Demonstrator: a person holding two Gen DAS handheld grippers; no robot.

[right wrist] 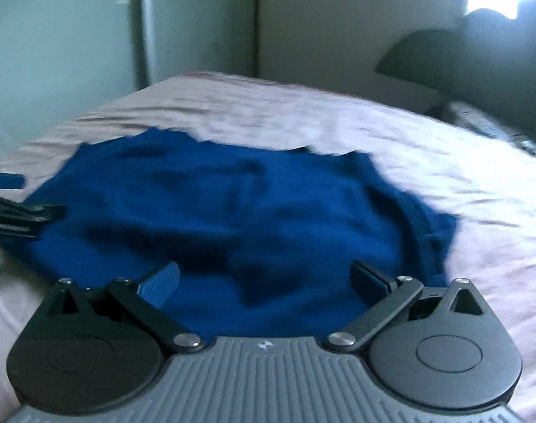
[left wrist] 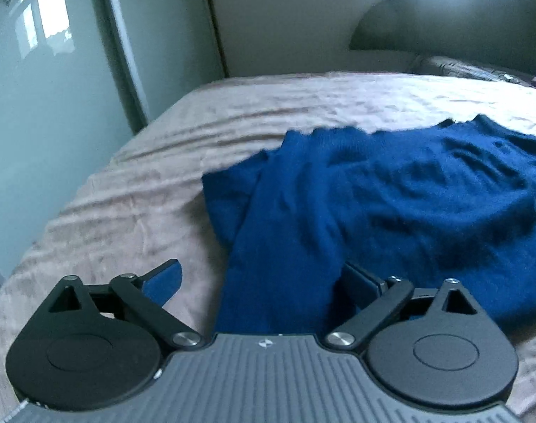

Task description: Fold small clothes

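A dark blue knitted sweater (left wrist: pixel 391 190) lies spread on the pink bedspread (left wrist: pixel 134 190). Its left sleeve is folded down along the body and runs toward my left gripper (left wrist: pixel 264 275). That gripper is open, its jaws wide apart, with the sleeve end lying between them. The sweater also fills the right wrist view (right wrist: pixel 232 204). My right gripper (right wrist: pixel 264 275) is open just above its near edge, holding nothing. The left gripper's fingers (right wrist: pixel 24 211) show at the left edge of the right wrist view, at the sweater's left side.
The bed's left edge (left wrist: pixel 102 162) drops off toward a glossy wardrobe door (left wrist: pixel 45 81). A dark rounded headboard (left wrist: pixel 454 24) and a patterned pillow (left wrist: pixel 468 68) sit at the far right. Bare bedspread (right wrist: pixel 444 148) surrounds the sweater.
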